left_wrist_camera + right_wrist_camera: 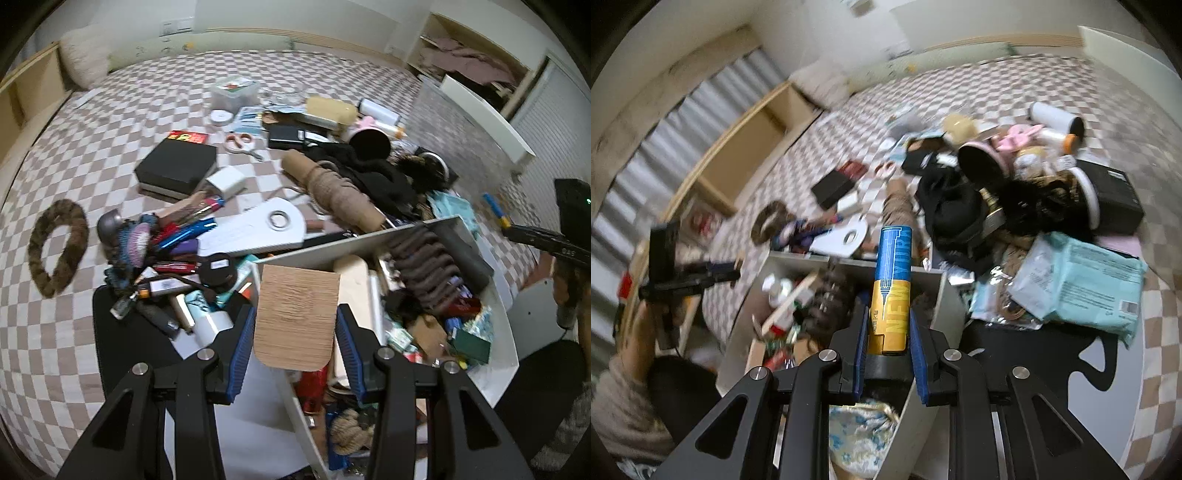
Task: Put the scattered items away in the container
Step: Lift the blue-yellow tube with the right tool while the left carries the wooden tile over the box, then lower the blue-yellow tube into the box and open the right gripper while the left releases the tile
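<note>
Wood panel [297,317] pinched in left claw [295,343] above white container [502,314]; right claw [888,354] pinching blue-yellow tube [891,291]

We're in a home bedroom: a wide bed under a checked cover [155,110], a fluffy pillow [83,55] at its head, a long bolster [207,46] beside that pillow. Beyond the bed's foot, an open wardrobe shelf [476,62] holds crumpled clothes. On the cover, household clutter: scissors [242,142], twine [332,184].
</note>
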### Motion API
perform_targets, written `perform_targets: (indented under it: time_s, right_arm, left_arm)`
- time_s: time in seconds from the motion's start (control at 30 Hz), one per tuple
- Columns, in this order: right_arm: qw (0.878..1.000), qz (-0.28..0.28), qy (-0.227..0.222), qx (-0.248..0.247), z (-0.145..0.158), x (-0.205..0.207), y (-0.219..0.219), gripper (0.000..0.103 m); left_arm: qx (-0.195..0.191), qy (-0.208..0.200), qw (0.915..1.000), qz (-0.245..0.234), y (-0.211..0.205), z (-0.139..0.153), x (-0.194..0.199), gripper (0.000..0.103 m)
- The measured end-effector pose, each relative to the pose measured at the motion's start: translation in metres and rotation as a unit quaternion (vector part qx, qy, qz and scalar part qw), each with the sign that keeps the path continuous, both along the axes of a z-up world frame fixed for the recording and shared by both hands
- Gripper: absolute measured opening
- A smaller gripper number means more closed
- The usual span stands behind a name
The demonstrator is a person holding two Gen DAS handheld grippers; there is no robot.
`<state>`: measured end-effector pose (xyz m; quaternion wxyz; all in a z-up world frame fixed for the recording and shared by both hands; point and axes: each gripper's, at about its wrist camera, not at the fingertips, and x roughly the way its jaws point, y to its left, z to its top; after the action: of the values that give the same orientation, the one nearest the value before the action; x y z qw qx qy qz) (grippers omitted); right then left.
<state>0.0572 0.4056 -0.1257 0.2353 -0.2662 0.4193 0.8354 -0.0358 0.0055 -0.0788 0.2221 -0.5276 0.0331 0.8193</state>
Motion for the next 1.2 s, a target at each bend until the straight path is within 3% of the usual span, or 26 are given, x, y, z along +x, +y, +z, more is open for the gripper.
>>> perform_targets:
  time_s: [0.27, 0.57, 0.8, 1.2]
  right_arm:
    - [0.996, 0.093, -0.009, 0.005, -0.004, -0.03, -0.02, 0.023]
    - [0.981, 0.191, -0.017, 0.026, -0.002, -0.043, -0.052, 0.023]
    - [0.978, 0.204, -0.021, 0.025, -0.004, -0.035, -0.059, 0.023]
    - [0.976, 0.21, -0.061, 0.018, -0.017, -0.046, -0.06, 0.023]
  left_arm:
    - [-0.002, -0.009, 0.9996, -0.027, 0.014, -0.004, 0.01, 0.044]
    - [-0.015, -0.018, 0.9991, -0.034, 0.014, -0.013, 0.013, 0.044]
    - [-0.011, -0.025, 0.9989, -0.038, 0.017, -0.015, 0.014, 0.044]
    - [-0.03, -0.039, 0.9933, -0.104, 0.05, -0.026, 0.03, 0.044]
